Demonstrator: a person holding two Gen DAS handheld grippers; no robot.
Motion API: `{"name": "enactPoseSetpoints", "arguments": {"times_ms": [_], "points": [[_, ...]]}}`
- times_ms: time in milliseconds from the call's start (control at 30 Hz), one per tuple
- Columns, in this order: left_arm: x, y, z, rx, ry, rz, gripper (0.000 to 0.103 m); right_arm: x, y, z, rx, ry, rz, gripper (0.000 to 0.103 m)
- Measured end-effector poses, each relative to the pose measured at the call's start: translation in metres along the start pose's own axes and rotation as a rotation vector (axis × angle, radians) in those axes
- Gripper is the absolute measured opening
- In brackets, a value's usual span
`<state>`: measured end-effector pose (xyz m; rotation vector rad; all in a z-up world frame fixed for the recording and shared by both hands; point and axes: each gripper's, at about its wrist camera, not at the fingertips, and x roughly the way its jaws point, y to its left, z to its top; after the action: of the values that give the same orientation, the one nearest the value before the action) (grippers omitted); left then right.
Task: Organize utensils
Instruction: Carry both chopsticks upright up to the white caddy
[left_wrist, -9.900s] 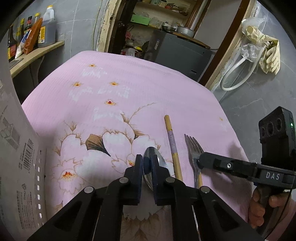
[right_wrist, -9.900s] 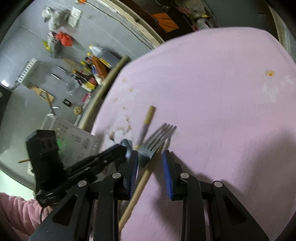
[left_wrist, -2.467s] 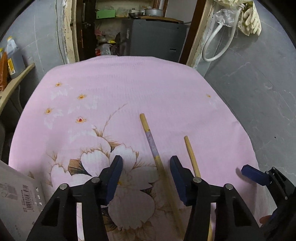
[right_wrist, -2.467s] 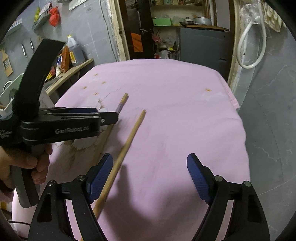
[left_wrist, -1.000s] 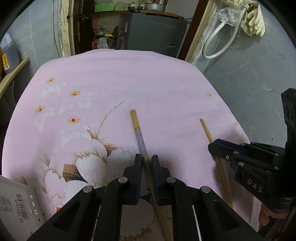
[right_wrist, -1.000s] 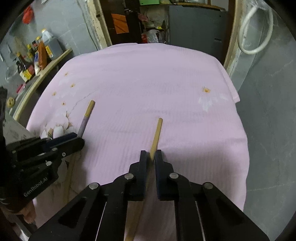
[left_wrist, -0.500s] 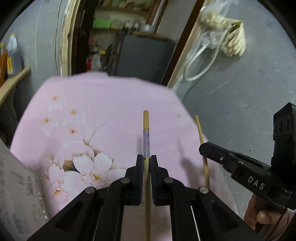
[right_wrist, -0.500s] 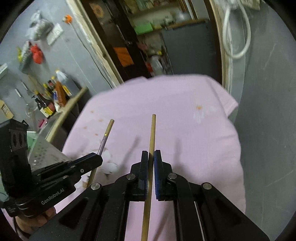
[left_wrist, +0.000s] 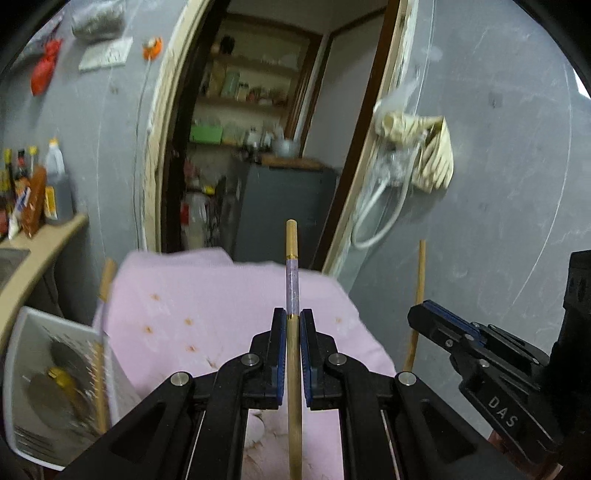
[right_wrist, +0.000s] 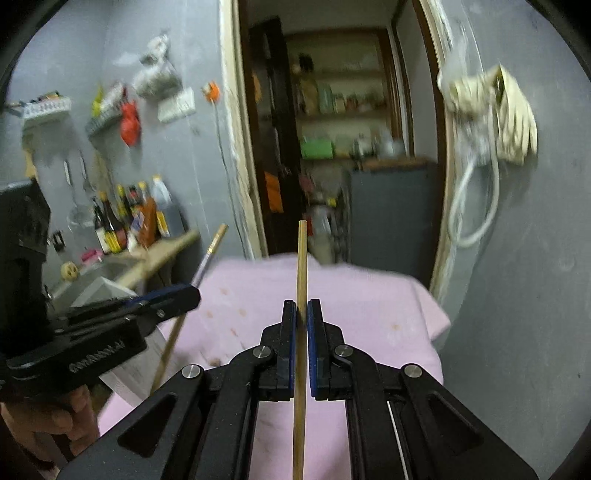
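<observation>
Two chopsticks are being held in the air above the pink flowered cloth (left_wrist: 207, 314), one in each gripper. The banded chopstick (left_wrist: 291, 280), wood with a pale purple section and gold rings, is sitting clamped between the closed jaws of the left gripper (left_wrist: 292, 325), its tip pointing ahead toward the doorway (left_wrist: 258, 147). The plain wooden chopstick (right_wrist: 301, 280) is being gripped the same way by the right gripper (right_wrist: 302, 314), jaws closed on it, shaft running straight out along the fingers. Both grippers are pointing forward and slightly downward, side by side and apart from each other, each chopstick clear of the cloth.

The left wrist view is showing the right gripper (left_wrist: 424, 314) from the side at lower right, with the plain chopstick (left_wrist: 419, 280) standing up from it. Only this view is showing the white box (left_wrist: 55, 387) at lower left, beside the cloth, with utensils inside, blurred; a stick (left_wrist: 105, 284) is poking up just behind it.

The right wrist view is showing the left gripper (right_wrist: 184, 295) at left with the banded chopstick (right_wrist: 210, 251) angled through it, and a hand (right_wrist: 48, 417) wrapping its grip. Only this view is showing the bottles (right_wrist: 129, 218) on the side shelf clearly.
</observation>
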<state>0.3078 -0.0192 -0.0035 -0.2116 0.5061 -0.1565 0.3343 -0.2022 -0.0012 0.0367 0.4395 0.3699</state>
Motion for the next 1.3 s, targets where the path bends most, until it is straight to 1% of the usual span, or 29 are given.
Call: {"name": "enactPoseSetpoints", "arguments": {"times_ms": [167,367,567,667,800,933,1100,1200,1300], "points": [[-0.033,0.010,0.026,-0.001,-0.096,0.014,0.007,-0.021,0.031,0.036,-0.019,-0.115,0.040,0.005],[-0.072,0.024,0.056,0.019,-0.206,0.042,0.007,-0.035,0.077,0.064,-0.042,-0.217,0.089,0.005],[-0.103,0.051,0.083,0.027,-0.301,0.086,0.007,-0.040,0.121,0.084,-0.059,-0.293,0.157,0.005],[-0.114,0.063,0.089,0.031,-0.331,0.103,0.007,-0.040,0.141,0.090,-0.066,-0.319,0.189,0.005],[-0.121,0.077,0.090,0.027,-0.354,0.126,0.007,-0.032,0.167,0.093,-0.074,-0.330,0.229,0.005],[-0.122,0.094,0.085,0.010,-0.376,0.130,0.007,-0.021,0.180,0.088,-0.062,-0.328,0.249,0.005],[-0.114,0.115,0.076,-0.040,-0.382,0.121,0.007,-0.001,0.185,0.081,-0.013,-0.311,0.269,0.005],[-0.108,0.126,0.074,-0.083,-0.393,0.112,0.007,0.015,0.186,0.075,0.003,-0.288,0.269,0.005],[-0.099,0.134,0.071,-0.104,-0.390,0.110,0.007,0.029,0.184,0.066,0.014,-0.264,0.266,0.005]]}}
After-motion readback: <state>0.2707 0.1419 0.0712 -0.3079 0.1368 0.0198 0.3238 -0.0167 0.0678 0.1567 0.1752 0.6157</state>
